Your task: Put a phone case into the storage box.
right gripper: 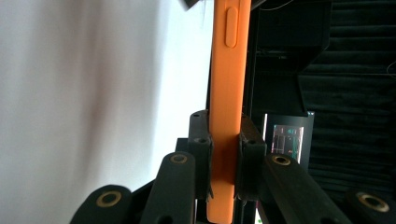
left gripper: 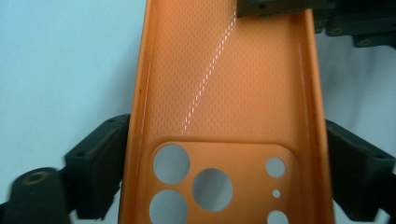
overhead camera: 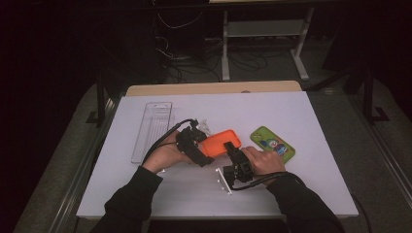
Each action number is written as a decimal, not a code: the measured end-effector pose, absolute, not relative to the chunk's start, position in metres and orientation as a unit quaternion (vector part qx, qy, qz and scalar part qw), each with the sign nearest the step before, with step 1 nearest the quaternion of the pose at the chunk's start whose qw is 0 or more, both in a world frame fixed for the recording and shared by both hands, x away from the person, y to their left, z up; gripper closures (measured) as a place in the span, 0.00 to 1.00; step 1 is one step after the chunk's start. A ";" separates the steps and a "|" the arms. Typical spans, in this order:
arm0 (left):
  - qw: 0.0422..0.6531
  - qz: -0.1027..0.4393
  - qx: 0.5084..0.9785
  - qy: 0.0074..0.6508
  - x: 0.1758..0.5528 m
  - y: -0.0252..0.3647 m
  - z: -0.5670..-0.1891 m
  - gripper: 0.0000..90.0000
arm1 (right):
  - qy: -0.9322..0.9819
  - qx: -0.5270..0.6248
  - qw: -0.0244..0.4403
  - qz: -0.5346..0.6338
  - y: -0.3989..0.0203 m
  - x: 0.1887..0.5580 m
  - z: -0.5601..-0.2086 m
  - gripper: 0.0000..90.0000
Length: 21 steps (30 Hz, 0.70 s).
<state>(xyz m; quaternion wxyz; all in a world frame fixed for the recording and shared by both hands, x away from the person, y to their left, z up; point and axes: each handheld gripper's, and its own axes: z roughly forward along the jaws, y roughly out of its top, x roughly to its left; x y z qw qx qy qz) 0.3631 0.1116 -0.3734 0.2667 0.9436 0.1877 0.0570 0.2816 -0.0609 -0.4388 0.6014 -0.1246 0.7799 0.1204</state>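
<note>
The orange phone case is held up off the white tabletop between the two hands, near the middle of the high view. It is a soft-looking, matte shell with rounded corners. In the left gripper view its inner face carries a fine dimpled weave, and a raised, rounded-square panel holds three large round lens holes and several smaller ones.

The right tongs are pinching the case edge-on: in the right gripper view the black pads press on both faces of its thin side wall, where a long oval button bump stands out higher up. The left tongs stand spread to either side of the case at its camera end. Their blocky black pads sit just beside its long walls (whether they touch, I cannot tell).

On the tabletop to the right of the hands lies a green phone case, glossy, with a colourful printed picture on its back. To the left lies a clear plastic tray, long, rectangular and ribbed. Both are well apart from the orange case.
</note>
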 end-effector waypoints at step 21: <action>0.299 0.079 0.930 0.199 0.365 0.147 -0.364 0.00 | 0.802 -0.056 0.577 0.145 -0.087 0.295 -0.431 0.87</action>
